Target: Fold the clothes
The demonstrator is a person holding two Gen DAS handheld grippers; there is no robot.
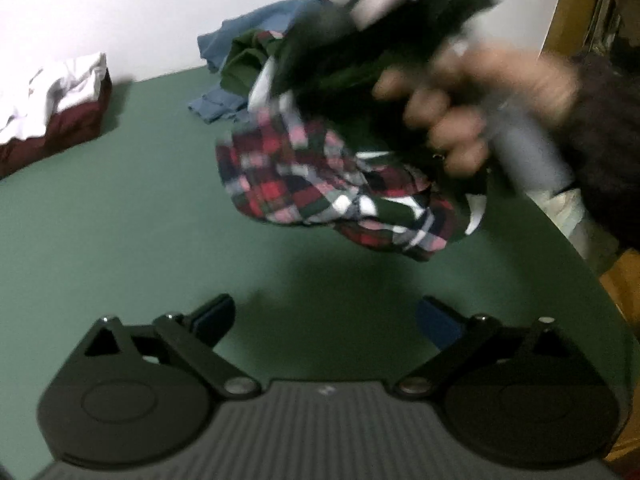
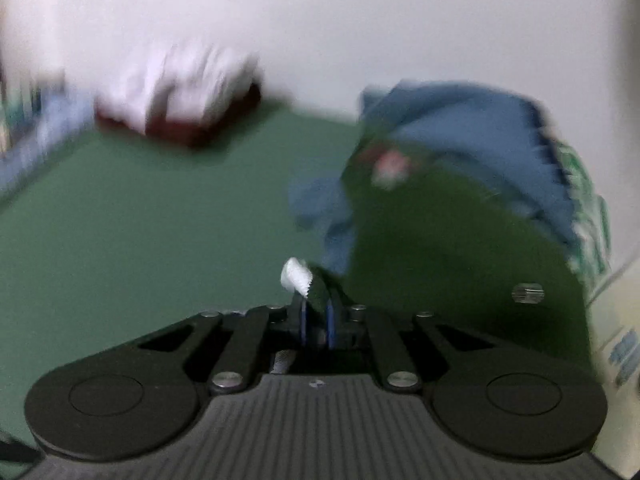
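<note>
A red, white and green plaid garment (image 1: 320, 184) hangs bunched above the green table (image 1: 120, 220), held up by the right gripper's body and the person's hand (image 1: 452, 120), both blurred. My left gripper (image 1: 324, 320) is open and empty, low over the table, in front of the plaid garment. In the right wrist view my right gripper (image 2: 316, 312) is shut on a fold of dark green cloth with a white edge (image 2: 298, 276); this dark green fabric (image 2: 460, 260) spreads to the right.
A pile of blue (image 1: 256, 28) and green clothes lies at the table's back by the white wall; it also shows in the right wrist view (image 2: 460, 128). A folded stack, white on maroon (image 1: 60, 104), sits at the back left (image 2: 180, 92). The table's right edge (image 1: 580, 248) is close.
</note>
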